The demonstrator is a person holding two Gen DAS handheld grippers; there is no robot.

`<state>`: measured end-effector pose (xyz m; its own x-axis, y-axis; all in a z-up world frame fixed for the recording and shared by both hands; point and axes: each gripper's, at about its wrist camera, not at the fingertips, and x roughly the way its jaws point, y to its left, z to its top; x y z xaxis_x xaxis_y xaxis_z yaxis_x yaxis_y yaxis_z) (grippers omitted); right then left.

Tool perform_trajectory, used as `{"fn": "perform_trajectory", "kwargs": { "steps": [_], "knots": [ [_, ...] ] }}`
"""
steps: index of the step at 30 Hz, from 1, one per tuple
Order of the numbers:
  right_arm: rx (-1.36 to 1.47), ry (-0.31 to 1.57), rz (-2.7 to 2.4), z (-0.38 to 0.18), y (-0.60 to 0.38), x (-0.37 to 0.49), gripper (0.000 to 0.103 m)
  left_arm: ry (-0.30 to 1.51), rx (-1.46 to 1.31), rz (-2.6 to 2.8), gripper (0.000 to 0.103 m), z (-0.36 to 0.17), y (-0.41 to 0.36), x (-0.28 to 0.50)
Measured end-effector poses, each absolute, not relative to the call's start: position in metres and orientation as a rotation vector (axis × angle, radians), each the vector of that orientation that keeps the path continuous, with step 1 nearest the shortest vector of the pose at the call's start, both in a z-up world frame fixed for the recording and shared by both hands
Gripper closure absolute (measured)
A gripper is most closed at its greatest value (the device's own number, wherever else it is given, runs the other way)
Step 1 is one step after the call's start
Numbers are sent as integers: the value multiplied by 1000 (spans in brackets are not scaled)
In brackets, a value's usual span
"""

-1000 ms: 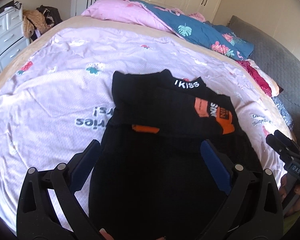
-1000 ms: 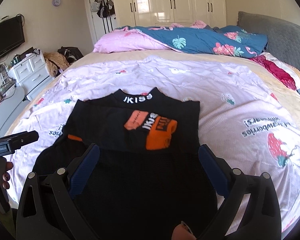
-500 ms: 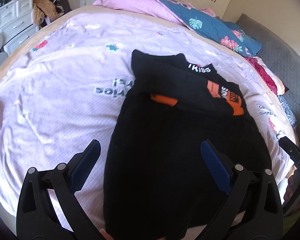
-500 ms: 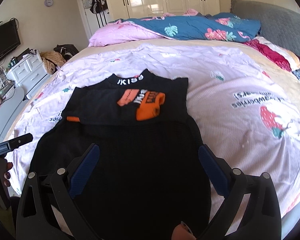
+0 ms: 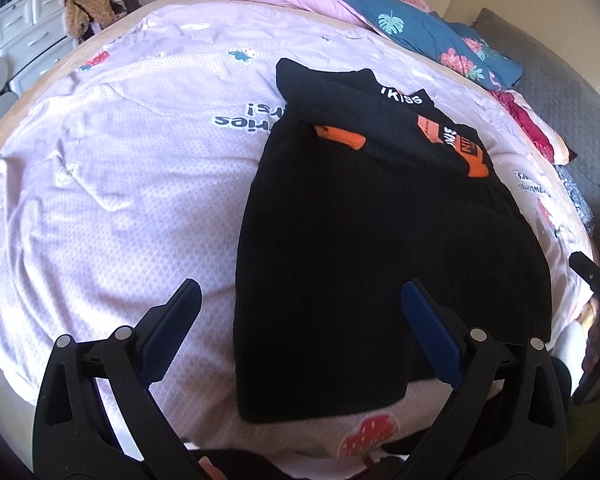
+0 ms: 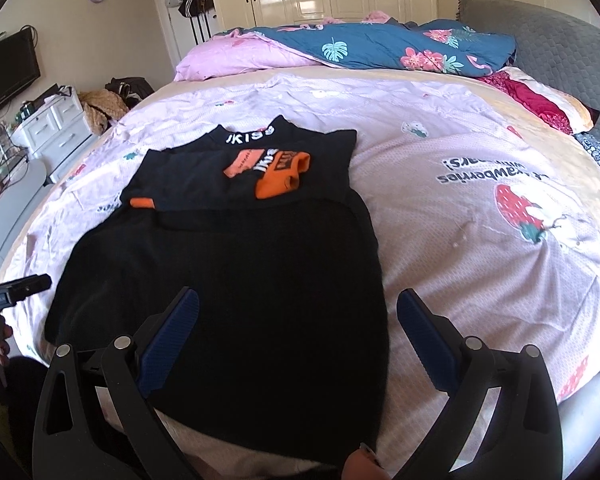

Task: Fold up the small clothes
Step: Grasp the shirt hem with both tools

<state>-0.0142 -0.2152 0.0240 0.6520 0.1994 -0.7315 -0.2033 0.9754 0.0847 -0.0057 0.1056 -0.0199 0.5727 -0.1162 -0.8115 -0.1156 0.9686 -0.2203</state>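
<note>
Both claws hover low over the near edge of the bed (image 6: 480,208), pointing forward along it, each with its blue-padded fingers spread wide apart and gripping nothing. The bed is covered by a pale pink sheet (image 5: 112,184) printed with strawberries and lettering, and a pink and blue floral quilt (image 6: 360,48) is bunched at the far end, well ahead of both claws. A black garment (image 6: 236,280) lies flat on the sheet, its lower hem toward the claws and its collar, lettered "IKISS", at the far end. Its upper part is folded over so that orange patches (image 6: 278,178) with white lettering show on top, and a small orange cuff (image 5: 340,137) pokes out at the fold's left edge. The left claw (image 5: 300,320) sits over the garment's near left corner: the left finger is over bare sheet just beside the cloth, the right finger over the black fabric. The right claw (image 6: 298,328) sits over the garment's near right corner, its left finger above the fabric and its right finger above bare sheet. Neither claw clearly touches the cloth. Each claw's handle appears at the edge of the other's view.
</note>
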Motion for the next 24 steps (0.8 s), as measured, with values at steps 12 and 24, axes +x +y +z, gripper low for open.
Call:
{"fn": "perform_trajectory", "kwargs": {
  "steps": [12, 24],
  "knots": [
    [-18, 910, 236, -6, -238, -43, 4, 1034, -306, -54, 45, -37, 108, -23],
    [23, 1033, 314, -31, -248, -51, 6, 1183, -338, -86, 30, -64, 105, -8]
  ]
}}
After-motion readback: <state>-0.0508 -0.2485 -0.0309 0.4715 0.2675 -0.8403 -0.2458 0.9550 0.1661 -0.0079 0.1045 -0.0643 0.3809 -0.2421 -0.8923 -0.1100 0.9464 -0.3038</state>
